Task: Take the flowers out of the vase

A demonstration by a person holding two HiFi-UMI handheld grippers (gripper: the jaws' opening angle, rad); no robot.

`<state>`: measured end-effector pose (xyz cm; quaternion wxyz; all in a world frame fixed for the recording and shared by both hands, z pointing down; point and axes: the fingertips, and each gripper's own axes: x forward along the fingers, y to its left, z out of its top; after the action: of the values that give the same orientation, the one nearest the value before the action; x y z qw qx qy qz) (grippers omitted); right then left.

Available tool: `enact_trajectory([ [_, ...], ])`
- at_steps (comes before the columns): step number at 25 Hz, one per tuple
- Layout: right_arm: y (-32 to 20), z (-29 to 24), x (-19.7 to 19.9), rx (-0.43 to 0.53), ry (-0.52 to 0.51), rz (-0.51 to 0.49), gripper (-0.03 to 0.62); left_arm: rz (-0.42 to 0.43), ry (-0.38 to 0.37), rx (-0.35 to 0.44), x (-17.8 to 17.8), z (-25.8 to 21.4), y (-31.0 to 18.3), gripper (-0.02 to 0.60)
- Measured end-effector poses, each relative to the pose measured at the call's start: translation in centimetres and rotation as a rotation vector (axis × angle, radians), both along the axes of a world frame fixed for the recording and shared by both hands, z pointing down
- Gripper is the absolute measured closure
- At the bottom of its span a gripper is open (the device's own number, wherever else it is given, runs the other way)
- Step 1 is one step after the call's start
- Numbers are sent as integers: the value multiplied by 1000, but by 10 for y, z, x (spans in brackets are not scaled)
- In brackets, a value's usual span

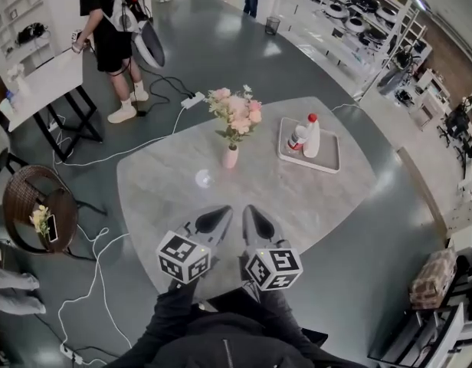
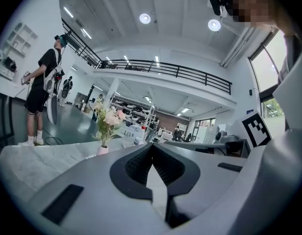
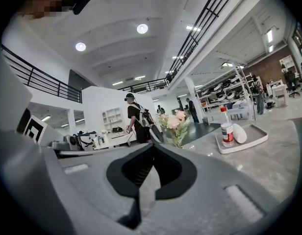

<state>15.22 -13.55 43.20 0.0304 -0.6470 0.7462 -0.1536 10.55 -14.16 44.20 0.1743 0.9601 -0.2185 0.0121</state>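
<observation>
A bunch of pink flowers [image 1: 237,114] stands upright in a small pink vase [image 1: 231,158] near the middle of the grey marble table [image 1: 159,190]. The bouquet also shows in the left gripper view as flowers [image 2: 108,119] in the vase [image 2: 103,150], and in the right gripper view as flowers [image 3: 174,124]. My left gripper [image 1: 218,215] and right gripper [image 1: 255,217] sit side by side over the table's near edge, both shut and empty, pointing toward the vase and well short of it.
A white tray [image 1: 328,159] at the table's right holds a red-capped bottle [image 1: 297,138] and a white bottle [image 1: 313,136]. A person [image 1: 109,37] stands at the back left beside a white table. A wicker chair [image 1: 29,198] and floor cables lie left.
</observation>
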Motion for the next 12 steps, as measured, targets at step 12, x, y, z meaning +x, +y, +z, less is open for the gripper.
enact_trajectory([
  [12, -69, -12, 47, 17, 19, -67, 595, -115, -25, 10, 35, -4, -67, 581],
])
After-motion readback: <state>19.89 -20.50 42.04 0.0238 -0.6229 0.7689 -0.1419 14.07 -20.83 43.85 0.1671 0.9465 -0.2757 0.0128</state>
